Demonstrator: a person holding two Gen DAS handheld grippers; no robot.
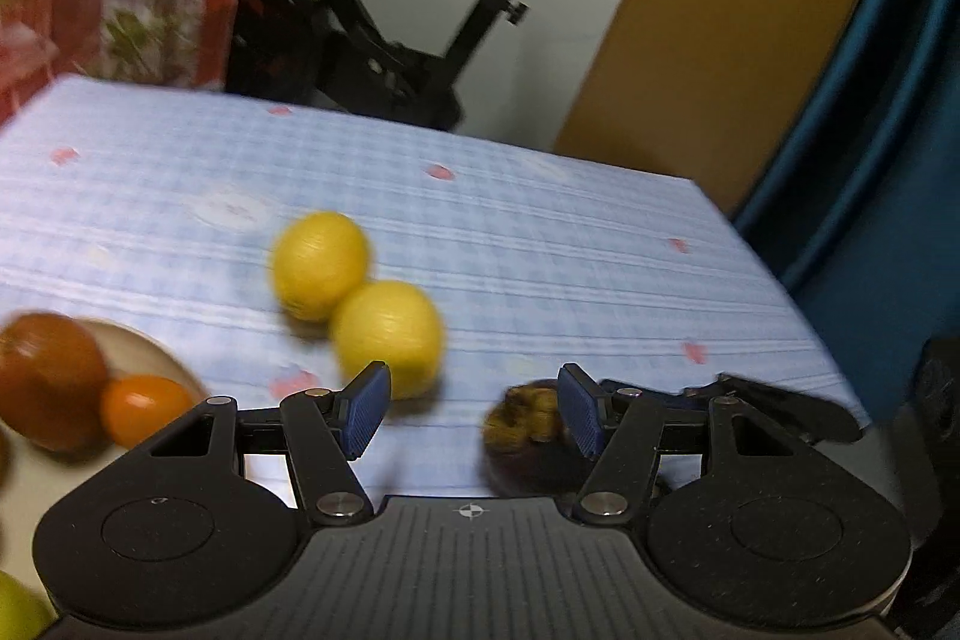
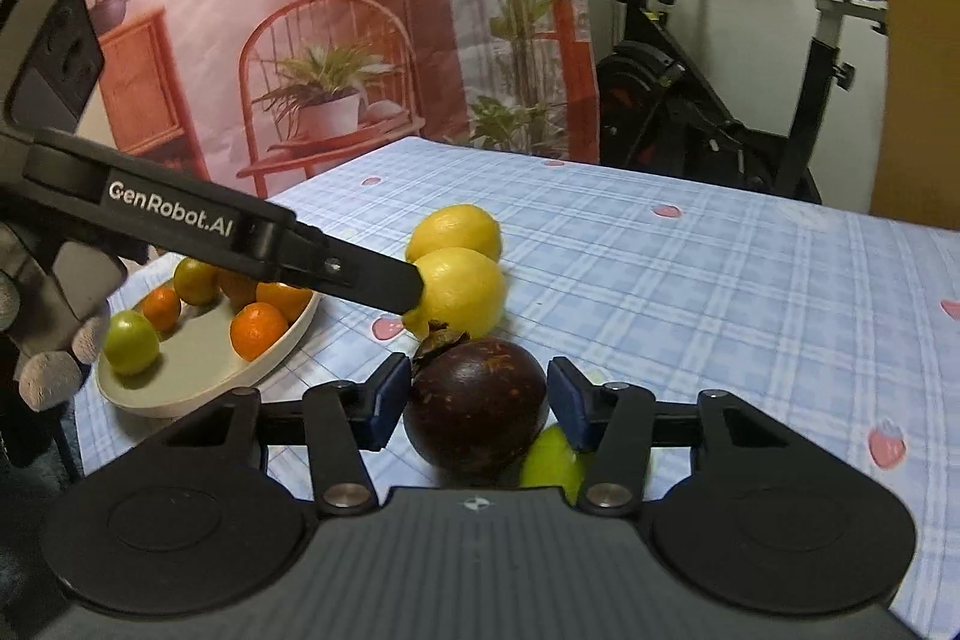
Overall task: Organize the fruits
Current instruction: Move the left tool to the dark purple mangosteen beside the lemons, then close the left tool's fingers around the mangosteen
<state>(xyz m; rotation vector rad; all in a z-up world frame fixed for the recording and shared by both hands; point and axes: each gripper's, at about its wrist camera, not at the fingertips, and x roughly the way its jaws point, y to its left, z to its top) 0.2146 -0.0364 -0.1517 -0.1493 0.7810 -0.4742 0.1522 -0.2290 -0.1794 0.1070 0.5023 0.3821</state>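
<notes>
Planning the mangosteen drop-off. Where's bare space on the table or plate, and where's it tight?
Free: the checked cloth right of and behind the two lemons, out to the far edge. The plate's near middle is bare between the green fruit and an orange. Crowded: around the mangosteen, with the lemons, left gripper and a lime close by.

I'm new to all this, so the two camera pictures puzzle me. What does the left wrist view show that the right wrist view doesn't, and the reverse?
Only the left wrist view shows the left gripper from behind, open over bare tablecloth. Only the right wrist view shows the right gripper around the mangosteen, a green fruit behind it, and a gloved hand. Both show the two lemons, the mangosteen and the plate of fruit.
</notes>
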